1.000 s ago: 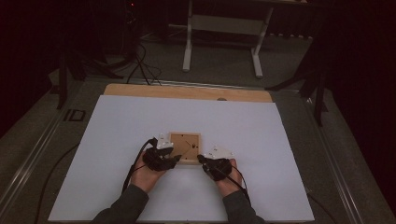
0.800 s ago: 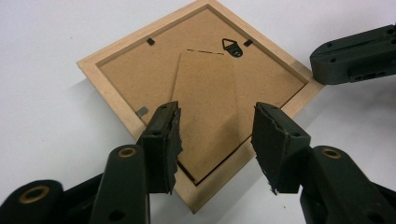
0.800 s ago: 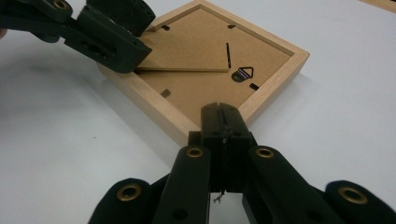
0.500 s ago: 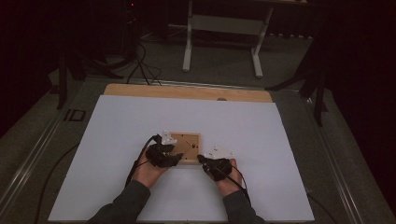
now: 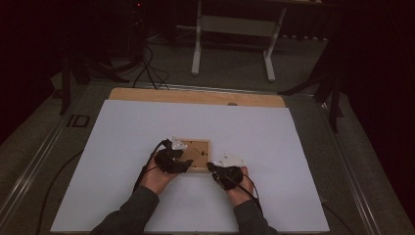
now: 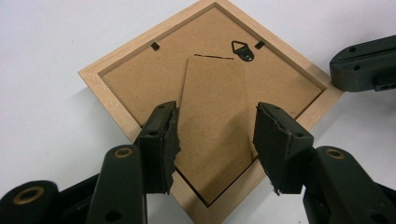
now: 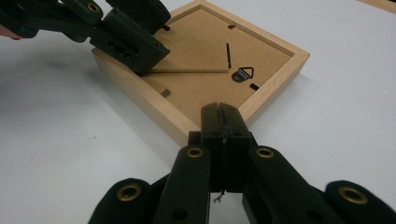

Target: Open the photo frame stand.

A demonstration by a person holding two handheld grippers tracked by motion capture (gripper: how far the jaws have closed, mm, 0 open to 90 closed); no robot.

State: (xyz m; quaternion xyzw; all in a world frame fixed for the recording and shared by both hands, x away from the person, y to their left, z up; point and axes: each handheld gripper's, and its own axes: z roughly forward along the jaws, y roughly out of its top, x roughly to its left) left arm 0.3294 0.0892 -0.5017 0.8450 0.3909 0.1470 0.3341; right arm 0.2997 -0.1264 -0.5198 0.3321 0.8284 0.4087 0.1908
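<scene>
A small wooden picture frame (image 5: 195, 153) lies face down on the white table (image 5: 122, 147), toward the near edge and roughly midway between the left and right edges. Its brown backing board (image 6: 154, 79) faces up, with a black triangular hanger (image 6: 242, 49) and small black tabs near the rim. The easel stand (image 6: 215, 121), a flat brown flap, lies on the backing. The left gripper (image 6: 215, 140) hangs over the frame's near-left corner; its jaws have just been opening and stand apart on either side of the easel stand, not pressing it. The right gripper (image 7: 223, 122) is clenched with nothing between its jaws, its tip against the frame's near-right corner.
</scene>
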